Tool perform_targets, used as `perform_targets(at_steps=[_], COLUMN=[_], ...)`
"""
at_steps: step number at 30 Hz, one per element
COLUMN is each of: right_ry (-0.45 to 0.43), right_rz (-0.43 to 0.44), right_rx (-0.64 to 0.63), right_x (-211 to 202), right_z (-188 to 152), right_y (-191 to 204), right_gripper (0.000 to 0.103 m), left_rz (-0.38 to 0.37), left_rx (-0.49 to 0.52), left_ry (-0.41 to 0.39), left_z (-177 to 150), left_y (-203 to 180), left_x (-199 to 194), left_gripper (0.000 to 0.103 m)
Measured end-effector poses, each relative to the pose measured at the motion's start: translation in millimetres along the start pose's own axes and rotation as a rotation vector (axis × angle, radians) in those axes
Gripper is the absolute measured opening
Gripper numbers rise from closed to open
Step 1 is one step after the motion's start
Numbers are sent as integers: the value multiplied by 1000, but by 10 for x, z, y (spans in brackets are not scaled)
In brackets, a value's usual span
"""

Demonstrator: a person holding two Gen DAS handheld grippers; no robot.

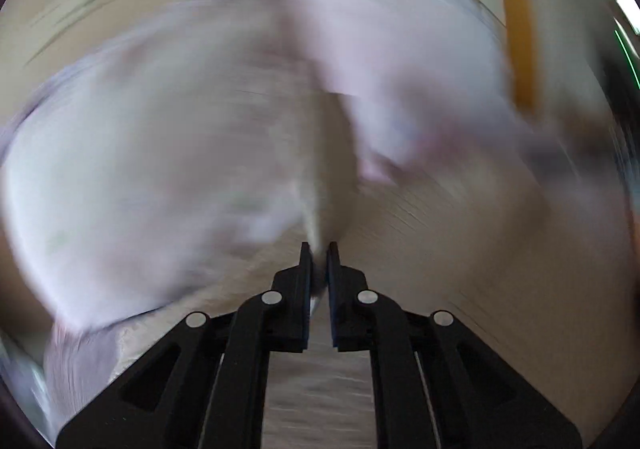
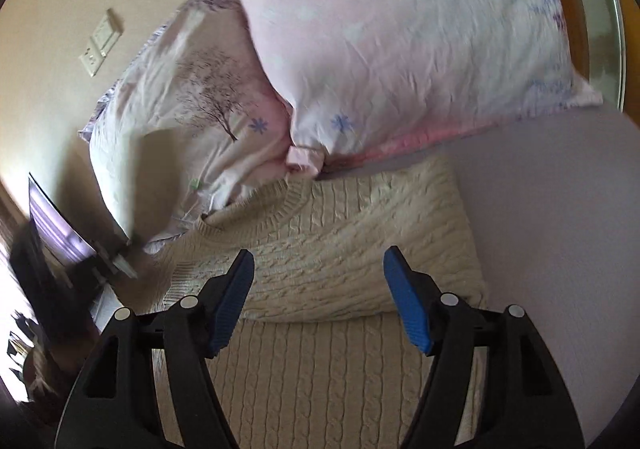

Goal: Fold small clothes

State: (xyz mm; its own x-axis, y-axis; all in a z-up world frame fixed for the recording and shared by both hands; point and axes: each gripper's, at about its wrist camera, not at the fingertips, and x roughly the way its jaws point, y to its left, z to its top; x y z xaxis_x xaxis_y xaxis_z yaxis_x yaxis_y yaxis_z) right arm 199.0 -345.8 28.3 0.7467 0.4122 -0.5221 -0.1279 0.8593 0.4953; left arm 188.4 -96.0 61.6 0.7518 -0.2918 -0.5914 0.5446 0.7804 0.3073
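A cream cable-knit sweater (image 2: 340,249) lies on the bed, its upper part folded over the lower part, neckline toward the pillows. My right gripper (image 2: 320,269) is open and empty just above the sweater's folded part. The left wrist view is heavily blurred. My left gripper (image 1: 319,249) has its jaws nearly together with a strip of cream fabric (image 1: 316,225) between them. The sweater (image 1: 460,249) spreads to the right under it.
Two pillows lie at the head of the bed: a pink one (image 2: 400,41) and a white tree-print one (image 2: 180,101). A pale sheet (image 2: 560,229) is to the right. A wall with switches (image 2: 98,45) is on the left.
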Motion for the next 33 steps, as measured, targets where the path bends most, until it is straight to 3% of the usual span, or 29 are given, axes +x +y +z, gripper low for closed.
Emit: perform_targets(at_steps=[1, 3, 6, 10, 14, 15, 16, 17, 18, 22, 25, 27, 29, 30, 31, 33], right_ry=[20, 44, 81, 175, 253, 254, 247, 241, 240, 100, -21, 37, 72, 49, 28, 13], right_rz=[13, 30, 18, 17, -20, -37, -59, -52, -34, -81, -212, -328, -331, -317, -303, -256], right_rx=[25, 52, 64, 67, 7, -20, -51, -88, -100, -152, -91, -88, -35, -42, -63, -101], right_x=[18, 27, 71, 271, 526, 565, 587, 594, 592, 368, 327, 482, 523, 480, 426, 368], right_z=[6, 15, 29, -36, -199, -218, -231, -242, -237, -50, 248, 318, 299, 271, 239, 174], right_y=[-40, -87, -150, -165, -68, -38, -7, 49, 83, 206, 42, -109, -225, -211, -179, -87], right_gripper=[69, 69, 59, 41, 36, 28, 9, 7, 7, 6, 7, 8, 10, 18, 34, 47], left_rz=[-40, -42, -4, 128, 203, 210, 214, 216, 212, 211, 200, 192, 188, 186, 186, 182], left_rx=[73, 89, -20, -158, -309, -338, -361, -388, -406, -444, -452, -447, -448, -451, -458, -497], left_ry=[34, 50, 59, 90, 153, 162, 167, 170, 167, 148, 144, 148, 147, 143, 139, 127], left_z=[-77, -168, -322, -613, -893, -959, -997, -1034, -1054, -1078, -1063, -1054, -1061, -1068, -1078, -1122], left_y=[-269, -372, -39, 446, 948, 1063, 1119, 1168, 1183, 1253, 1228, 1192, 1180, 1179, 1183, 1213], left_x=[57, 25, -164, -396, -474, -509, -510, -527, -540, -538, -501, -469, -472, -488, -511, -597], left_gripper=[9, 9, 17, 32, 42, 44, 47, 49, 49, 56, 59, 59, 60, 60, 61, 61])
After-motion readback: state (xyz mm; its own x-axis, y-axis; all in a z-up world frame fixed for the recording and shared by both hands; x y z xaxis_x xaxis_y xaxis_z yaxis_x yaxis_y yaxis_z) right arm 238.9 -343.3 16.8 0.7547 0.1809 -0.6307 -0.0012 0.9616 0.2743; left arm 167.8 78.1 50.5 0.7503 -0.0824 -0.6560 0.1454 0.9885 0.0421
